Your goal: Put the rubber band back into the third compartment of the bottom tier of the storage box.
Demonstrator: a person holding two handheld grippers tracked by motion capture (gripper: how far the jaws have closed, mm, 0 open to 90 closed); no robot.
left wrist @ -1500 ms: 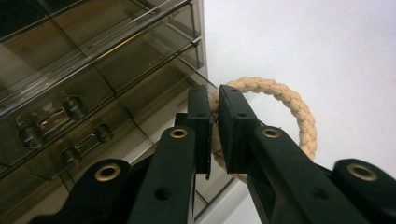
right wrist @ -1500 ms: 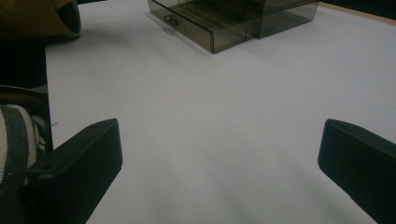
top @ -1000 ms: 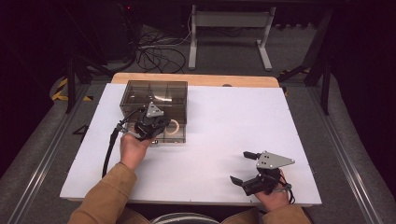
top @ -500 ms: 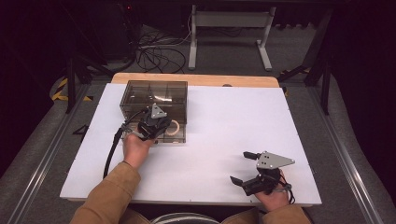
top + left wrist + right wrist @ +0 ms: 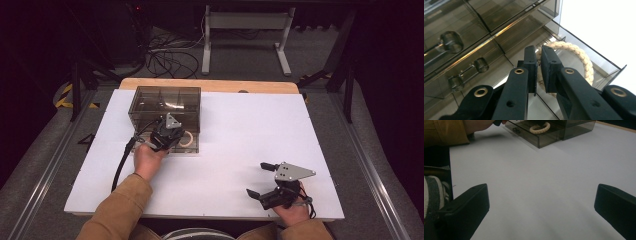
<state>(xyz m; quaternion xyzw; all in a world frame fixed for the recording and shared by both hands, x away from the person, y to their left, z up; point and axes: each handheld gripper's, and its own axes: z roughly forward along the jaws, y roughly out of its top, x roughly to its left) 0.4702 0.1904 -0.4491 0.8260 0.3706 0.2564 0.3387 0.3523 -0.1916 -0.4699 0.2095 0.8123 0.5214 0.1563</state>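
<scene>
A smoky clear drawer box [image 5: 165, 102] stands at the table's back left, and its bottom drawer [image 5: 544, 140] is pulled out. A cream rope ring [image 5: 579, 57] [image 5: 188, 140] [image 5: 539, 128] lies in that drawer. My left gripper [image 5: 175, 137] [image 5: 539, 53] reaches down into the drawer, its jaws nearly together and pinching the near side of the ring. My right gripper [image 5: 255, 179] [image 5: 541, 192] rests near the front right edge of the table, wide open with nothing between its jaws.
The white tabletop [image 5: 250, 130] stretches between the box and my right gripper. Upper drawers with clear round knobs [image 5: 481, 65] stay closed. The left gripper's cable [image 5: 122, 162] trails to the table's front left. Cables and a metal stand [image 5: 245, 30] lie beyond the far edge.
My left gripper has shifted slightly forward and right into the open drawer, onto the rope ring. The right gripper has not moved.
</scene>
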